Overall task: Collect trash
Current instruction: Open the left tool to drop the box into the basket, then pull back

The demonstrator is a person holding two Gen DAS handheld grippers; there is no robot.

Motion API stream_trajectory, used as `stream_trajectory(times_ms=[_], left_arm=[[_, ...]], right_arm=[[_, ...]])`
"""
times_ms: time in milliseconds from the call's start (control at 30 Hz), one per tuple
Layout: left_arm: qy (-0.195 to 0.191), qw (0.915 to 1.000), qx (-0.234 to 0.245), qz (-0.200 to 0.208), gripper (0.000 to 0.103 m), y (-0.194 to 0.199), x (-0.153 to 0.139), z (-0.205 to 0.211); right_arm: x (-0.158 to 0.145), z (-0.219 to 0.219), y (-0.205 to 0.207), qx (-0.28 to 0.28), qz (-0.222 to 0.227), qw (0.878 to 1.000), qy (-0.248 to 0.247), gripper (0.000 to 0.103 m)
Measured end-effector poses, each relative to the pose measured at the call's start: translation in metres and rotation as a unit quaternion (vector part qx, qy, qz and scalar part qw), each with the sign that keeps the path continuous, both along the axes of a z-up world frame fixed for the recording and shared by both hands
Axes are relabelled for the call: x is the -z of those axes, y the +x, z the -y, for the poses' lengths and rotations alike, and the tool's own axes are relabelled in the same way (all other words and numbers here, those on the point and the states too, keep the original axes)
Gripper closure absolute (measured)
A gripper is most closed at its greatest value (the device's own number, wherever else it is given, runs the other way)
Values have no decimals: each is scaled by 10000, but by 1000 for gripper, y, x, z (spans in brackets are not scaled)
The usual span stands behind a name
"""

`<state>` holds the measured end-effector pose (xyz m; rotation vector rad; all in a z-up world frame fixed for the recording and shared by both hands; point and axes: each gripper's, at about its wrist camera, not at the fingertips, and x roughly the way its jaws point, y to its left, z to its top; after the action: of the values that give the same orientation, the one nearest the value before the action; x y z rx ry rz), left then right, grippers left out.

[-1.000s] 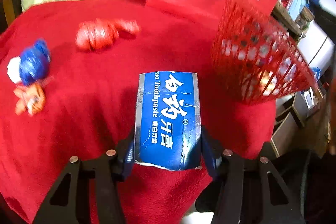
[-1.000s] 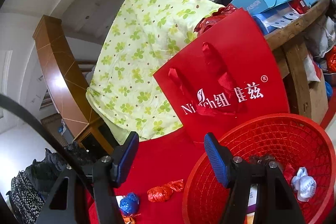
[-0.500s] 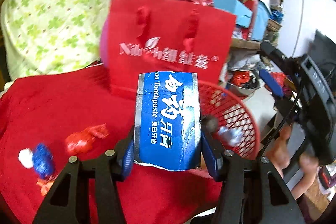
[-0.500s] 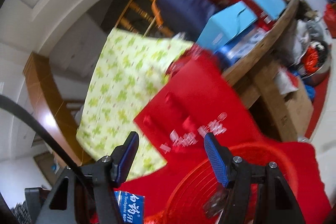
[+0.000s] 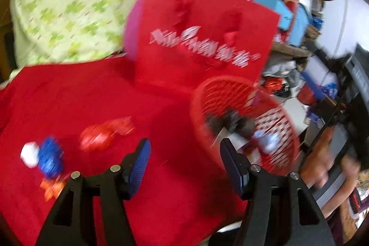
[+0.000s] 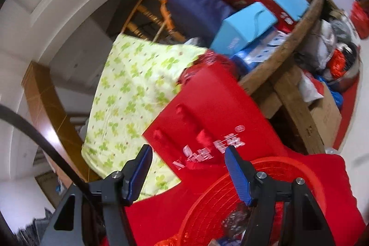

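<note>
My left gripper (image 5: 185, 163) is open and empty, above the red tablecloth (image 5: 92, 93) just left of the red mesh basket (image 5: 244, 121). The basket holds blurred trash, dark and white pieces. On the cloth to the left lie a red crumpled wrapper (image 5: 101, 135), a blue and white wad (image 5: 43, 156) and a small orange scrap (image 5: 52, 186). My right gripper (image 6: 188, 167) is open and empty, raised above the basket's rim (image 6: 276, 163); the basket also shows below it with trash inside.
A red paper gift bag (image 5: 203, 43) with white lettering stands behind the basket, also in the right wrist view (image 6: 214, 121). A green-patterned cloth (image 5: 80, 4) hangs behind the table. A cluttered wooden shelf (image 6: 288, 43) with boxes stands at the right.
The left gripper opened and the blue toothpaste box left its jaws. The left camera swung slightly; the right gripper tilted upward over the basket.
</note>
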<state>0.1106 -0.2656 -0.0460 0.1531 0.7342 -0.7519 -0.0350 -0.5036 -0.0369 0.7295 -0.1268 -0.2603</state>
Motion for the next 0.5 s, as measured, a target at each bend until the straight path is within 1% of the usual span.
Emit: stream_trajectory(times_ms=[67, 133, 167, 233, 267, 300, 367, 400, 500], left_arm=[[111, 9994, -301, -94, 39, 7, 15, -32], [218, 9969, -724, -215, 39, 17, 29, -71], [300, 9939, -1036, -233, 39, 24, 37, -98], [455, 9881, -1455, -193, 39, 30, 46, -131], [549, 9832, -1730, -187, 39, 35, 52, -155], [582, 9800, -1893, -199, 39, 37, 54, -169], [557, 9731, -2216, -284, 39, 42, 62, -201], [525, 9711, -2306, -332, 39, 44, 65, -212], [434, 9656, -2525, -436, 39, 48, 77, -238]], right_arm=[[-6, -20, 11, -192, -58, 9994, -274, 34], [-10, -41, 23, -424, -117, 9976, -529, 34], [-11, -49, 28, -493, -152, 9966, -637, 34], [-15, -75, 43, -698, -245, 9925, -978, 34], [-16, -86, 49, -827, -271, 9901, -1100, 34], [-16, -95, 55, -962, -299, 9877, -1193, 34], [-14, -118, 71, -1287, -418, 9811, -1381, 34], [-12, -128, 79, -1454, -509, 9775, -1440, 34], [1, -156, 114, -2093, -942, 9633, -1388, 34]])
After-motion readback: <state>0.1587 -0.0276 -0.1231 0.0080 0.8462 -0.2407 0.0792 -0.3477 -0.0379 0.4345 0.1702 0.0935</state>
